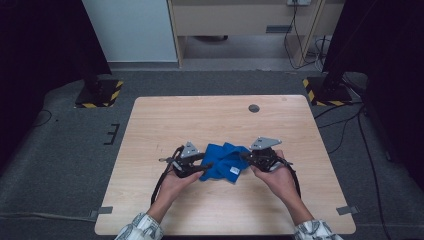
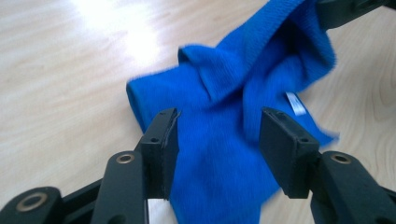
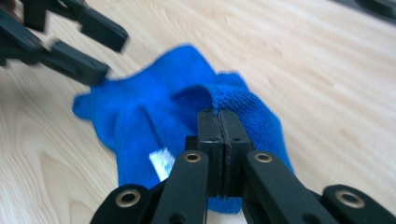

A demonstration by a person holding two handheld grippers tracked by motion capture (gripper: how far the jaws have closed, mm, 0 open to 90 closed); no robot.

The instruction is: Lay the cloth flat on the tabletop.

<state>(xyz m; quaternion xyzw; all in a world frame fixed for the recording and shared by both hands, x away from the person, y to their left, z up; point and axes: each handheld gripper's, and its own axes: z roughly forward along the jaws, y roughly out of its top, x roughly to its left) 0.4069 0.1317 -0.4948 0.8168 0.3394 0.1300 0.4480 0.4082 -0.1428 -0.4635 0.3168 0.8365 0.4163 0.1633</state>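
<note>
Blue cloth (image 1: 224, 161) lies crumpled near the middle of the wooden desk (image 1: 150, 125). The right gripper (image 3: 218, 116) has its fingers clamped on a raised fold. The left gripper (image 2: 217, 135) holds its fingers apart over the cloth's other side.

My table (image 1: 165, 120) is pale wood with rounded corners, and a small dark round plug (image 1: 254, 108) sits near its far edge. Around it I see grey carpet (image 1: 60, 165). Two black stands rest on bases striped yellow and black, one at the far left (image 1: 100, 93) and one at the far right (image 1: 325, 91). Dark curtains hang on both sides. Beyond me stands a light blue-white panel (image 1: 131, 30) beside a wooden desk (image 1: 240, 20), with cables (image 1: 295, 35) hanging at its right. Soft light glares on the tabletop.
</note>
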